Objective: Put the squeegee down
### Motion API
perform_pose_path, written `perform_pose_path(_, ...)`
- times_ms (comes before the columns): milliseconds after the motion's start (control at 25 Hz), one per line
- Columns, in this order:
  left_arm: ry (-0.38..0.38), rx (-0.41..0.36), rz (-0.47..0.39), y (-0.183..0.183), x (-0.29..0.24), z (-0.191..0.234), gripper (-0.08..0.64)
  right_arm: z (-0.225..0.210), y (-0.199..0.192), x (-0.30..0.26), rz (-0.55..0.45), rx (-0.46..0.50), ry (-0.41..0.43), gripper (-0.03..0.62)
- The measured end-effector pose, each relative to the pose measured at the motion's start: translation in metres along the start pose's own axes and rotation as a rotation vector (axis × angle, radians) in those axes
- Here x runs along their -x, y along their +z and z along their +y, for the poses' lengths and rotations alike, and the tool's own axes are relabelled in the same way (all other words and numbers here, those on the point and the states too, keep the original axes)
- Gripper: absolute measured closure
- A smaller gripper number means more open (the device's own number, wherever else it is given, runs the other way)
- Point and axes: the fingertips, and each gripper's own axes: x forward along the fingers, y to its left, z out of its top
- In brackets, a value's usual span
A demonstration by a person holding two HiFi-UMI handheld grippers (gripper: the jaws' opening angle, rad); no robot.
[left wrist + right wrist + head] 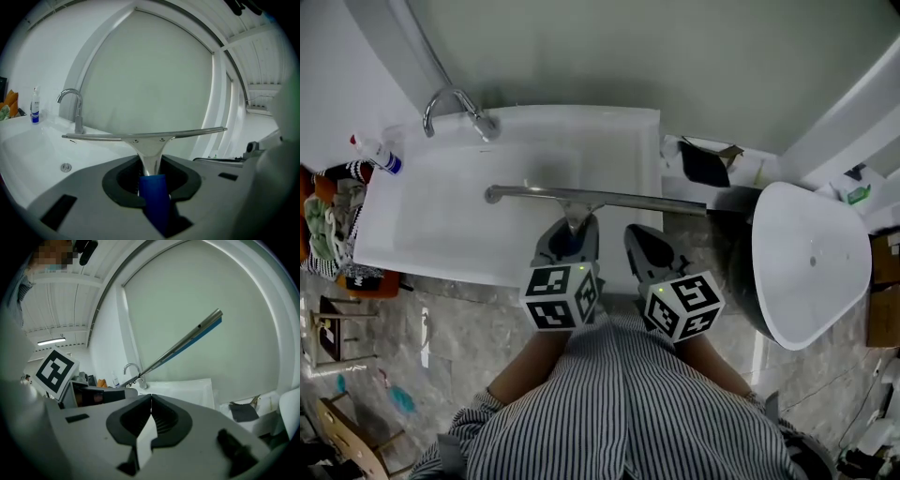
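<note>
You face a large pale-green panel (609, 56) set in a white frame. Below it sits a wide white sink (441, 220), and a white oval basin (811, 272) stands to its right. Your striped shirt (628, 403) fills the bottom of the head view.

The squeegee (600, 199) is in your left gripper (572, 232) and has not been put down. In the left gripper view, the fingers (119, 183) are closed on its blue handle (152, 192). The metal neck rises from between them to a long bar (140, 137) that lies level in front of the panel. In the head view that bar crosses the near right part of the sink and reaches toward the oval basin. In the right gripper view it slants up across the panel (187, 339), showing a blue strip along its edge.

Your right gripper (642, 242) sits just beside the left one. Its fingers (124, 420) are pressed together with nothing between them.

A curved chrome tap (455, 108) stands at the sink's far left corner. A dark cloth (705, 164) lies on the ledge between the sink and the basin. Smallest is a white spray bottle (375, 153) with a blue label, lying at the sink's left edge.
</note>
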Motion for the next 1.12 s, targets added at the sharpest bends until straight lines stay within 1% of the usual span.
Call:
perform_pose_path(160,-0.015,0.005,0.020,-0.003,-0.009,0.001,0.460,-0.007,-0.003,-0.007,0.024,-0.004,-0.022,0.575)
perform_pose_path(360,-0.016,0.011,0.028,-0.004,-0.017,0.001,0.460,-0.014,-0.006,-0.009,0.043,-0.005,-0.035,0.577)
perform_pose_path(680,0.007,0.012,0.037,-0.009,-0.025,-0.008,0.460,-0.027,-0.010,-0.005,0.050,-0.020,-0.018,0.577)
perform_pose_path(960,0.037,0.005,0.052,-0.006,-0.036,-0.022,0.460,-0.041,0.010,-0.002,0.038,-0.017,0.015,0.577)
perform_pose_path(1120,0.043,0.001,0.067,-0.009,-0.042,-0.029,0.460,-0.049,0.009,-0.002,0.050,-0.025,0.021,0.575)
